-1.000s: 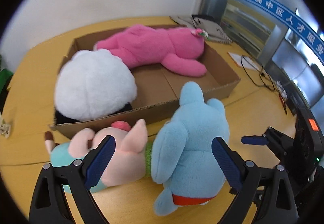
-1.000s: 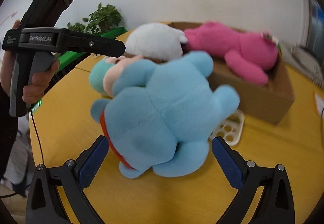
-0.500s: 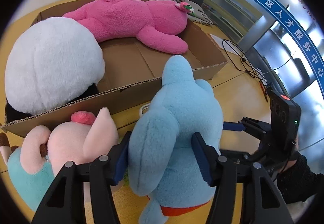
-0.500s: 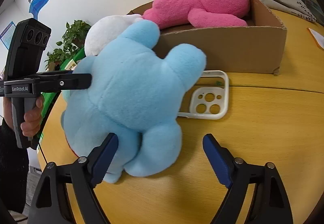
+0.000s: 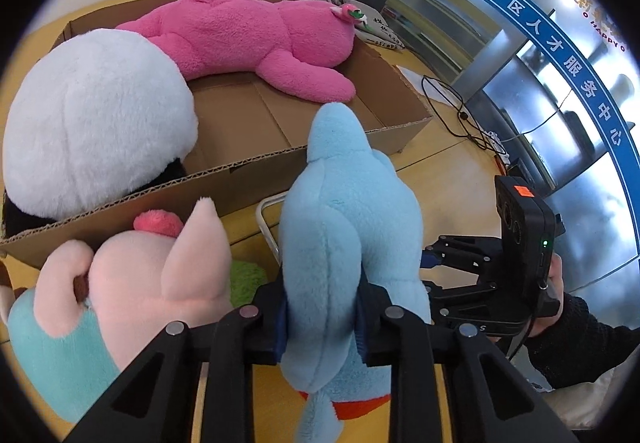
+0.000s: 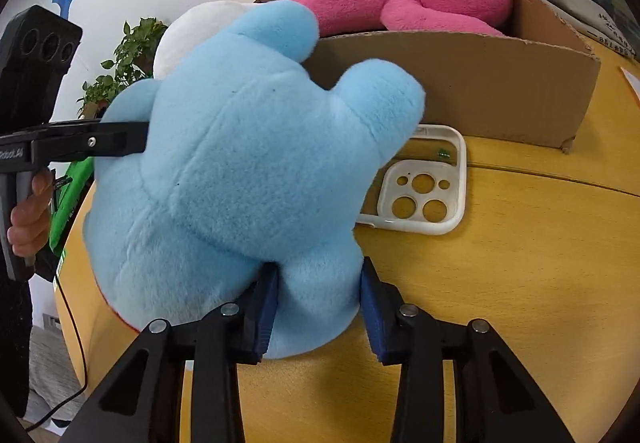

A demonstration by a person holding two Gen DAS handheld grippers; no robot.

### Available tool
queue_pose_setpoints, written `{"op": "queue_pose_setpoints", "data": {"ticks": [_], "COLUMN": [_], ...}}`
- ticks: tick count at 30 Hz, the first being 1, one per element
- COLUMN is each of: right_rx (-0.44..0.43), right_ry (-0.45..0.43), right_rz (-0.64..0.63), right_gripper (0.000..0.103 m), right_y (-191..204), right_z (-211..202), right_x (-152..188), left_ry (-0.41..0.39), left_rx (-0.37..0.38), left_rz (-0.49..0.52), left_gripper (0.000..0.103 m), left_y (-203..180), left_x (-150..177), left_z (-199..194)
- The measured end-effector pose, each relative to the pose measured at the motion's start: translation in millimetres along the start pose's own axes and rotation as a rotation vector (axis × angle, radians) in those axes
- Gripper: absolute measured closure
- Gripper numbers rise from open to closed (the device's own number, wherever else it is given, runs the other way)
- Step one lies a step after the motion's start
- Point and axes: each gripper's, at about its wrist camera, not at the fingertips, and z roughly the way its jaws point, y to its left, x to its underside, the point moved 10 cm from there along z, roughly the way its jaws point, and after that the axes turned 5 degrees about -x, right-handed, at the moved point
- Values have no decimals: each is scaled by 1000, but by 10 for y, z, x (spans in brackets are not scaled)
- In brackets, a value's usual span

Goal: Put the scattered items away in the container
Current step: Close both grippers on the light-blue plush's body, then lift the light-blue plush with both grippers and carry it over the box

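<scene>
A light blue plush toy (image 5: pixel 344 227) lies on the yellow table in front of the cardboard box (image 5: pixel 248 167). My left gripper (image 5: pixel 322 323) is closing, its blue pads pressing into the toy's side. In the right wrist view the same blue plush toy (image 6: pixel 240 163) fills the middle. There my right gripper (image 6: pixel 318 307) is closing on the toy's lower limb, its pads dug into the fur. A pink plush (image 5: pixel 248 35) and a round white plush (image 5: pixel 92 115) lie inside the box. A pale pink and teal pig plush (image 5: pixel 152 275) rests against the blue toy's left.
A white phone case (image 6: pixel 424 195) lies flat between the blue toy and the box wall (image 6: pixel 460 83). Black cables (image 5: pixel 460 111) and folded bags (image 5: pixel 360 15) sit past the box. A potted plant (image 6: pixel 128 59) stands beyond the table's left edge.
Both grippers have dropped toward the blue plush and gone from wide open to pressing on it: the left on its side, the right on its lower limb.
</scene>
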Motion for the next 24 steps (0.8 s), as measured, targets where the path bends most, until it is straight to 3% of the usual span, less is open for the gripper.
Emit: {"op": "queue_pose_setpoints", "data": {"ticks": [5,11,20,24], "right_rx": [35,85,184,226], "right_ry": [-19,-120,-311,-375], "right_rz": [-59,-145,-376,-434], "right_gripper": [71,73,73,73], "right_y": [110,309,737,830], "right_z": [-93,-548,-1463,-1688], "right_x": [-23,-369,-1520,-2033], "left_ry": [-43,-191,-410,-442], "left_rx": [4,15,-46,-65], "left_rz": [10,25,74,63], "left_gripper": [80,80,80,80], "left_y": [-128,-350,-523,-396], "left_x": [49,-238,-1173,-1576], "left_z": [-170,-754,-1729,-1895]}}
